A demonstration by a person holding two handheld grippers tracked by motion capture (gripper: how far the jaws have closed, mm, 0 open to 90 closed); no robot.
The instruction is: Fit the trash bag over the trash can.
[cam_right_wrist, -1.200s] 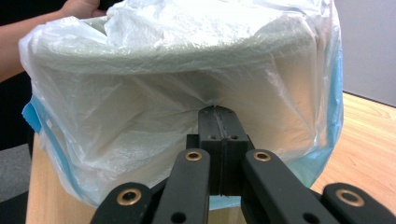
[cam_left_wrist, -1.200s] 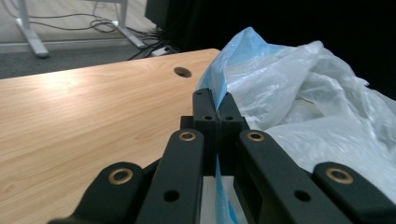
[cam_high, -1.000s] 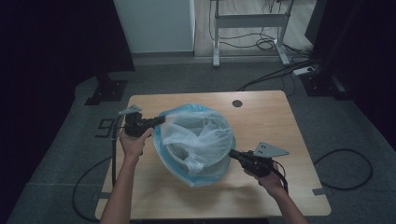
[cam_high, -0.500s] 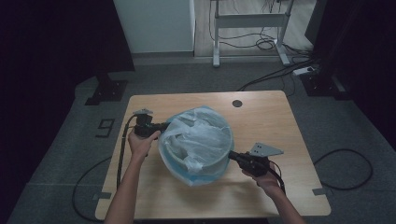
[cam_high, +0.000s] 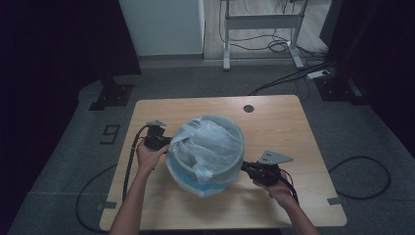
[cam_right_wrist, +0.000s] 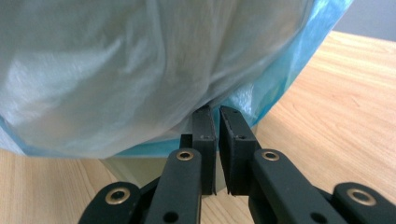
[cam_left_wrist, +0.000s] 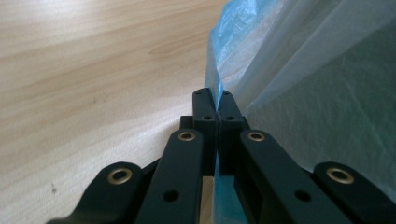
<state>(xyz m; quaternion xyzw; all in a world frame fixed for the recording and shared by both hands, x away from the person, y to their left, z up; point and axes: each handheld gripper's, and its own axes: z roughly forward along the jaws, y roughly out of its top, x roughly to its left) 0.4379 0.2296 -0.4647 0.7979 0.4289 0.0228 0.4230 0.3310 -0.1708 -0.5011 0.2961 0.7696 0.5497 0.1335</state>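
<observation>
Draped over the bin (cam_high: 222, 164) mid-surface, the bag (cam_high: 208, 147) was pinched by the left gripper (cam_left_wrist: 216, 105); the right gripper (cam_right_wrist: 215, 115), fingers just parting, risked letting its hem ride up.

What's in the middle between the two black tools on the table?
The bin with its blue bag sits between the left tool and right tool, seen in the high view.

Round grey bin (cam_high: 230, 166) largely hidden under translucent blue plastic bag (cam_high: 205, 149), bin interior not visible, person's forearms cut off at bottom edge, bag cropped in both gripper views.
</observation>
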